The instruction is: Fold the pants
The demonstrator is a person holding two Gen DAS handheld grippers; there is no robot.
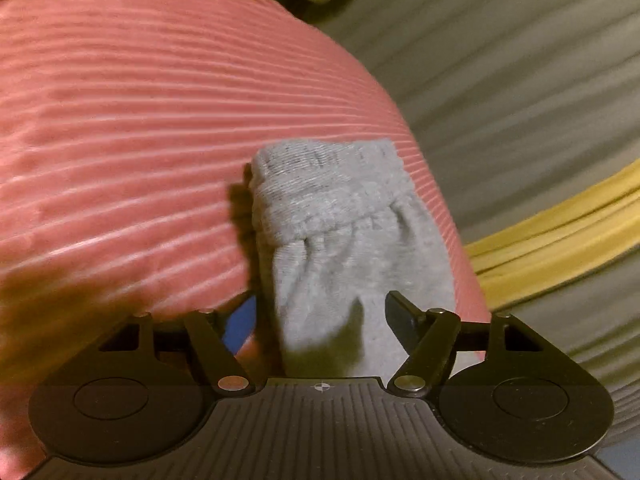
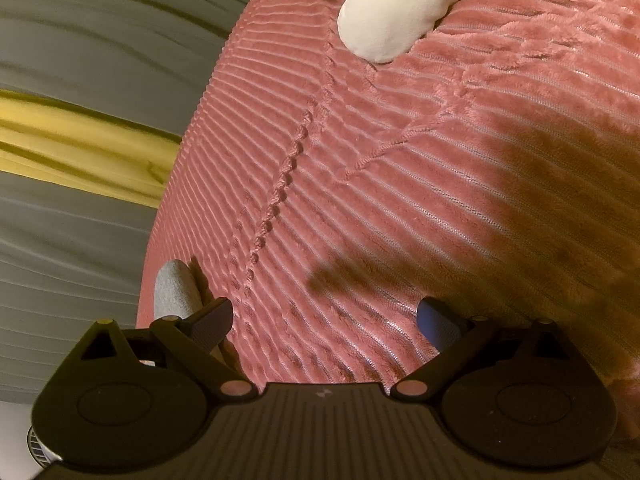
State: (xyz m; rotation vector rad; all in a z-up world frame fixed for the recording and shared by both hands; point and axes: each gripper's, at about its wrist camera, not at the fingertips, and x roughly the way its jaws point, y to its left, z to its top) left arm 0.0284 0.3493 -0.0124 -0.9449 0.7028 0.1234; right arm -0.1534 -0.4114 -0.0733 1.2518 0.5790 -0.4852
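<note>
Left gripper (image 1: 324, 312) spread around grey pants (image 1: 344, 240) cuff; right gripper (image 2: 324, 316) spread over pink blanket (image 2: 400, 200); white plush (image 2: 392, 20) beyond.

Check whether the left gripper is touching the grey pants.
Cannot tell. In the left wrist view the grey pants lie between the left gripper's spread jaws, but blur hides any contact.

You have a bed covered by a pink ribbed blanket (image 1: 160, 120), and its edge curves down beside the grey wooden floor (image 1: 520, 80) with a yellow strip (image 1: 560, 232). On the blanket, near this edge, lies a grey knitted piece with a gathered band (image 1: 332, 208), which are the pants as far as you can tell. Farther away on the blanket rests a white plush thing (image 2: 392, 12), only partly in view.
</note>
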